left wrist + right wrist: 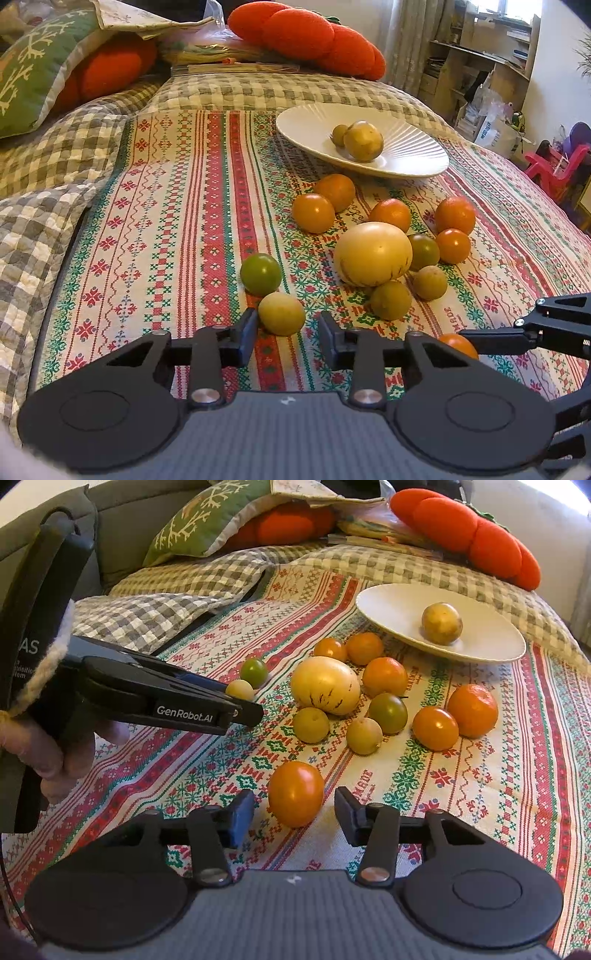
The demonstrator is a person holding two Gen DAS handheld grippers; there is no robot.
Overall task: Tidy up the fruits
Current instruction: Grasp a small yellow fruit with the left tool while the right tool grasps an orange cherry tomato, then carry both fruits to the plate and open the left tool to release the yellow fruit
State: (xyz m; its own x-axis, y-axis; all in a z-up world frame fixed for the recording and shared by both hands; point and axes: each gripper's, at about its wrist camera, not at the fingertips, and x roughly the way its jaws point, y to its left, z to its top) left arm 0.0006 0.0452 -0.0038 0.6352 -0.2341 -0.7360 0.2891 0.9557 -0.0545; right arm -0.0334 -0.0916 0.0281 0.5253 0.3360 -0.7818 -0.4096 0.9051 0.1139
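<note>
1. Since neither tool has a firm hold yet, the main risk is fruit rolling off across the soft patterned cloth (177, 221) instead of being picked.
2. Left tool (286, 332): jaws part open, straddling the pale yellow fruit (281, 314). The left finger looks to be touching it and the right finger stands clear. Nothing is gripped. Judgement: closing from there could shove the fruit sideways or pop it forward, because it sits near the fingertips rather than deep between them.
3. The green fruit (260, 274) sits just beside the pale one, on its far side. A nudge would likely set both rolling.
4. Right tool (293, 814): jaws part open, one on each side of the orange fruit (295, 794), with a gap showing on both sides. It holds nothing. The fruit lies on the cloth, apart from the main cluster.
5. The orange fruit looks smooth and soft-skinned. A hard squeeze may bruise or split it, and a light one may let it slip.
6. The two tools work near each other, so a careless lift could make them clash.
7. Plate (406, 170): shallow, sitting on bedding beyond the cluster, with two fruits already in it. A dropped fruit could roll over the rim or knock the others out.
</note>
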